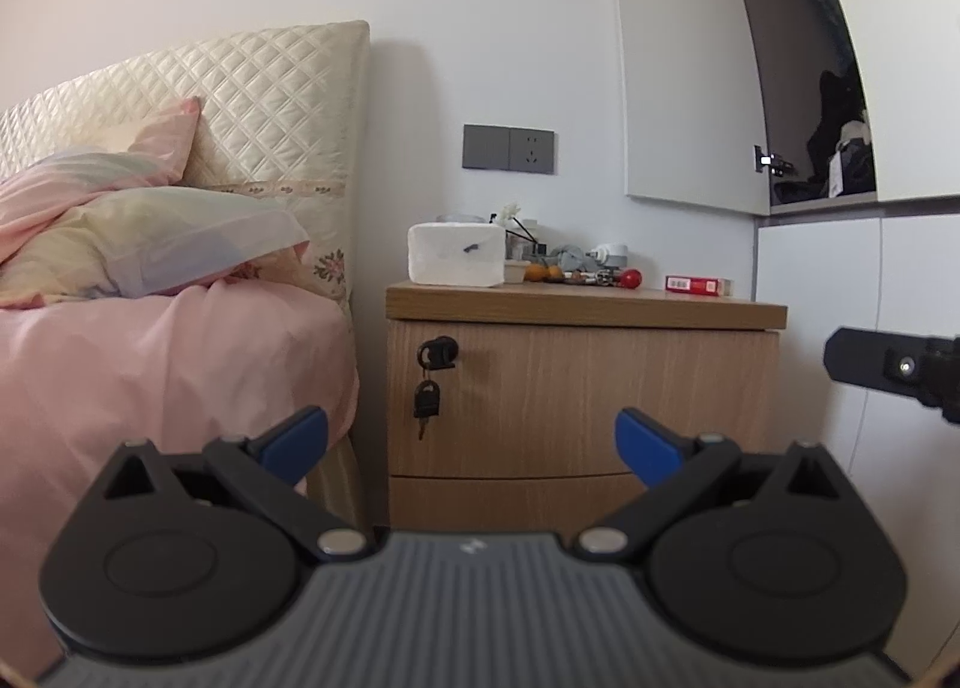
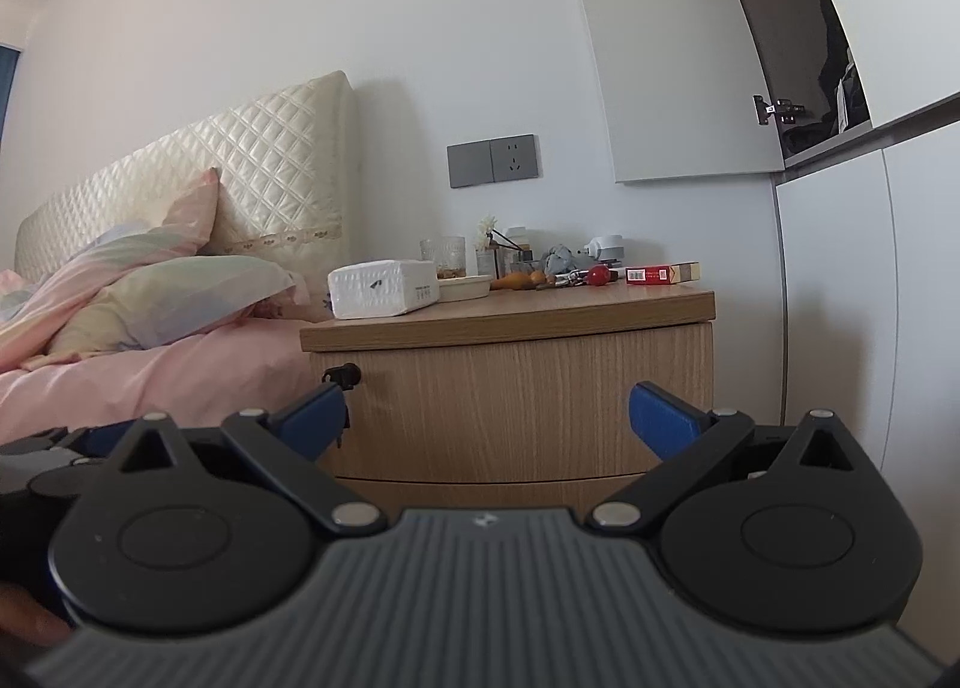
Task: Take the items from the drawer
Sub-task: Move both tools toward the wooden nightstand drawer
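Note:
A wooden nightstand (image 1: 576, 406) (image 2: 522, 400) stands beside the bed, both of its drawers closed. The upper drawer front (image 1: 582, 400) (image 2: 528, 394) has a lock with a black key (image 1: 427, 397) hanging at its left. My left gripper (image 1: 471, 445) is open and empty, held in front of the upper drawer at some distance. My right gripper (image 2: 487, 418) is open and empty too, facing the same drawer front. Part of the right gripper (image 1: 888, 367) shows at the right edge of the left wrist view. The drawer contents are hidden.
On the nightstand top lie a white tissue pack (image 1: 456, 254) (image 2: 384, 288), a red box (image 1: 696, 285) (image 2: 660, 273), a red ball (image 2: 598, 274), a glass (image 2: 443, 253) and small clutter. A bed with pink bedding (image 1: 168, 364) is at left. White cabinets (image 1: 840, 328) stand at right.

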A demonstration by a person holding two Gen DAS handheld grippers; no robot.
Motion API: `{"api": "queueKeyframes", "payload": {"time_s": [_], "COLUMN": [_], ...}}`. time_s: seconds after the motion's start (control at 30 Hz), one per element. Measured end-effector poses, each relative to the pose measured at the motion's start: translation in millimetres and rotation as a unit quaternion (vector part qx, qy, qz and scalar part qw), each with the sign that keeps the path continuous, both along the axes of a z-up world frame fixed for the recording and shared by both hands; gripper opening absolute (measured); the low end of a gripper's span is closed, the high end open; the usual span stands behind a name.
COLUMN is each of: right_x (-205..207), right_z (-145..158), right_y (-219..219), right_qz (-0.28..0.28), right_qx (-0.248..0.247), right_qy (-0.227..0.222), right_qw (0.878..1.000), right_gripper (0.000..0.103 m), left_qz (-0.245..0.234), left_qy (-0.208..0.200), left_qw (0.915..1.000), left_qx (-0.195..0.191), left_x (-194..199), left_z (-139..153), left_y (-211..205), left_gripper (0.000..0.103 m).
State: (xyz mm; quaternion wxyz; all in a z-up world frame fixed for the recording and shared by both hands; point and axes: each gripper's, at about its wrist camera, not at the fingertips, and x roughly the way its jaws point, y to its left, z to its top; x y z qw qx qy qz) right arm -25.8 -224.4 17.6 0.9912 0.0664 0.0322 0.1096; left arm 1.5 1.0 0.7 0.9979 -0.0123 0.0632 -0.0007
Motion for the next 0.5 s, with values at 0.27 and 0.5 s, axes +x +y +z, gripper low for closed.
{"api": "queueKeyframes", "payload": {"time_s": [0.27,0.5], "right_x": [-3,-13], "right_z": [-3,-3], "right_y": [-7,-16], "right_qz": [0.010,0.016], "right_qx": [0.014,0.023], "right_qy": [0.006,-0.003], "right_qw": [1.000,1.000], "right_gripper": [0.103,0.103], "left_qz": [0.019,0.007], "left_qy": [-0.003,-0.001], "left_qw": [0.9979,0.9999], "left_qx": [-0.063,-0.010], "left_x": [-4,-10], "left_z": [7,13], "left_y": [11,-6], "left_gripper": [0.103,0.103]}}
